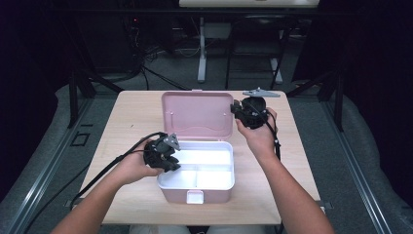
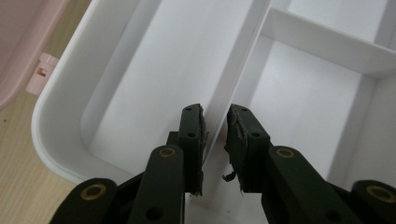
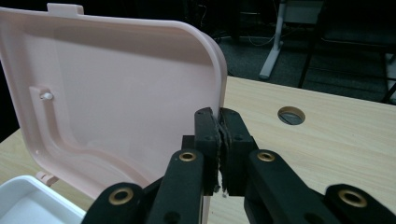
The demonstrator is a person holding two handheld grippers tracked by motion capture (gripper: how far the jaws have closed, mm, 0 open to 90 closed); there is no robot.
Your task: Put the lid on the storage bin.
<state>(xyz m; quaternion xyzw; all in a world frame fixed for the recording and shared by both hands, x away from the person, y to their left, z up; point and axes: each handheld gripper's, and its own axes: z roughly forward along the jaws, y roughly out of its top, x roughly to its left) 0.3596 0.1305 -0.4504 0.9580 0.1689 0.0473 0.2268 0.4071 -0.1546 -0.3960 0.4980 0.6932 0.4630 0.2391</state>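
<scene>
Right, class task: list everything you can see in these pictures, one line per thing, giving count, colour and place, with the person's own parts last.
Table: one, light wood, centre of the room.
Box: one, pink outside, on the table.
Tray: one, white, divided, inside the box.
Lid: one, pink, standing open behind the tray.
Hole: one, round, in the table top.
Desk legs: white, on the floor behind.
Left claw: black, astride a tray divider.
Right claw: black, shut on the lid's edge.
Forearms: two, entering from below.
</scene>
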